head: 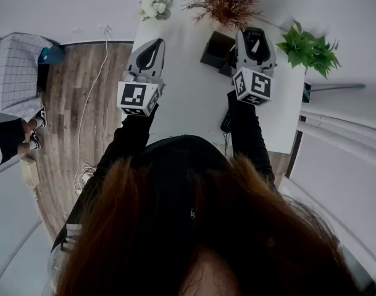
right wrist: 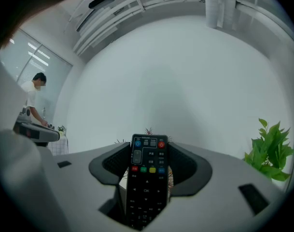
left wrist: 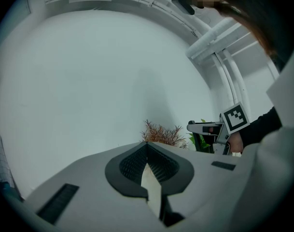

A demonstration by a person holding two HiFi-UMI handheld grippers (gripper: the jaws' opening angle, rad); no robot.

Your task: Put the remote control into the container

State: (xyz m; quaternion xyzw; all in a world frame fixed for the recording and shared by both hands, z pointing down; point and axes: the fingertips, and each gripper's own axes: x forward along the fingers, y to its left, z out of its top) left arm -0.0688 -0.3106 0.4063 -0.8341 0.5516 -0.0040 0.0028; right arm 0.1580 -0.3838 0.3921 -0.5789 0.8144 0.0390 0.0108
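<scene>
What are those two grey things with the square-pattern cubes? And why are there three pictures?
They are grabbers with two jaws each. A person holds one in each hand. One picture comes from a camera on the person's head, looking down past their hair at a white table. The other two come from cameras riding on the grabbers. The right gripper pinches a black remote control. The left gripper is closed on nothing. A black container stands on the table, with a dried plant behind it.

My right hand-held gripper (right wrist: pixel 147 151) grips the black remote control (right wrist: pixel 147 187) between its jaws, with the coloured buttons facing me. The black square container (head: pixel 216 48) stands open on the white tabletop (head: pixel 188 103), just beside this hand-held gripper.
</scene>
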